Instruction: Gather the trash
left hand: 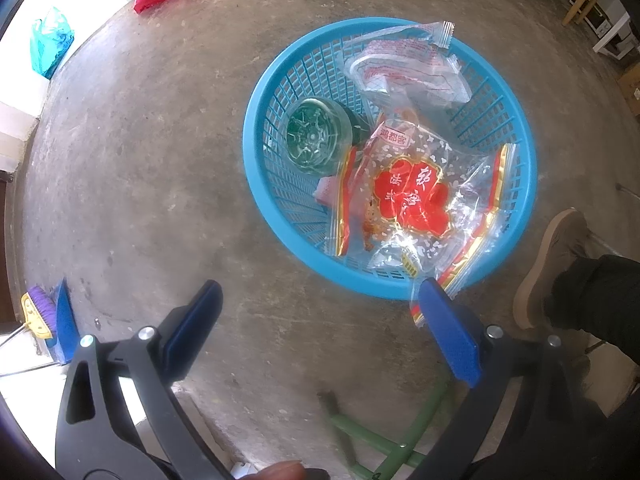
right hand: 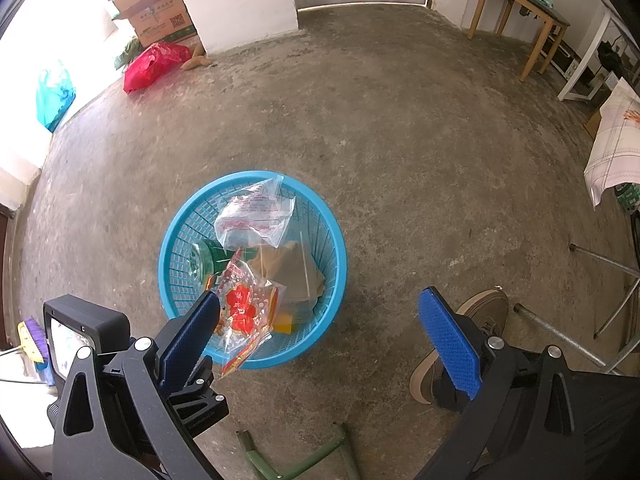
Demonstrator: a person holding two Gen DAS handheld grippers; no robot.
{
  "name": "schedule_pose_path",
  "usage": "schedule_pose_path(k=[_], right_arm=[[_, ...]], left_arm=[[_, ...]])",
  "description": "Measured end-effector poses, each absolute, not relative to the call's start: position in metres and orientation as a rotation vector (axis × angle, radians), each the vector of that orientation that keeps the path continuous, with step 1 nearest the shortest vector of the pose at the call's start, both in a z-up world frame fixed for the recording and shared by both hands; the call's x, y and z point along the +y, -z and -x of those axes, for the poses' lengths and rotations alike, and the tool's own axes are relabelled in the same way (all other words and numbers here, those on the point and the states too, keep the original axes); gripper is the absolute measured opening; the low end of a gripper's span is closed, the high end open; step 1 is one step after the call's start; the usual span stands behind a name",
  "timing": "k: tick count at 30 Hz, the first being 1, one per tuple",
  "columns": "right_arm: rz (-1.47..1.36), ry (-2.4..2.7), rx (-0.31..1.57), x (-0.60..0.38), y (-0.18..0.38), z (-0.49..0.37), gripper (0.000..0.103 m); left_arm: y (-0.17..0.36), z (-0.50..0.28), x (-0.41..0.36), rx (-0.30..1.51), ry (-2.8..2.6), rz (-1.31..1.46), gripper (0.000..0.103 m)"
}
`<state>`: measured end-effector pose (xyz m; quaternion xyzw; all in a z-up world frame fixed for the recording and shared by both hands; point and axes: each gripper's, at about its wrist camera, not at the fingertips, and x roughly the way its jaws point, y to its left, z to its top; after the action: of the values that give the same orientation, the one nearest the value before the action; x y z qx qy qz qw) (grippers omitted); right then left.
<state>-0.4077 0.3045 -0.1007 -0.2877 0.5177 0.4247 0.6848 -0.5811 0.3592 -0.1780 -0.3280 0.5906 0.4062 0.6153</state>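
On the concrete floor stands a blue mesh basket (left hand: 250,148) (right hand: 256,174). Inside lie a green plastic bottle (left hand: 318,136) (right hand: 204,258), a clear wrapper with red print (left hand: 404,68) (right hand: 252,216) and brown paper (right hand: 296,272). A clear bag with a red flower label (left hand: 412,196) (right hand: 240,308) lies on top, its corner hanging over the near rim. My left gripper (left hand: 320,320) is open just in front of the basket, its right finger beside that corner. My right gripper (right hand: 320,336) is open and empty, higher up, to the basket's right.
A person's shoe (left hand: 548,264) (right hand: 480,312) rests right of the basket. A green metal frame (left hand: 392,440) (right hand: 304,460) lies near me. A red bag (right hand: 152,64), a teal bag (right hand: 54,96) and a cardboard box (right hand: 156,12) sit far left; a wooden table (right hand: 520,12) far right.
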Motion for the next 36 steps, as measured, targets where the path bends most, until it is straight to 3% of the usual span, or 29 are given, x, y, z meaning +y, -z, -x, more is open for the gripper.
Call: schedule_pose_path(k=[36], right_arm=[[0.645, -0.951, 1.160, 0.3053, 0.1005, 0.4079, 0.097]], left_arm=[[0.1742, 0.5760, 0.3635, 1.351, -0.915, 0.747, 0.095]])
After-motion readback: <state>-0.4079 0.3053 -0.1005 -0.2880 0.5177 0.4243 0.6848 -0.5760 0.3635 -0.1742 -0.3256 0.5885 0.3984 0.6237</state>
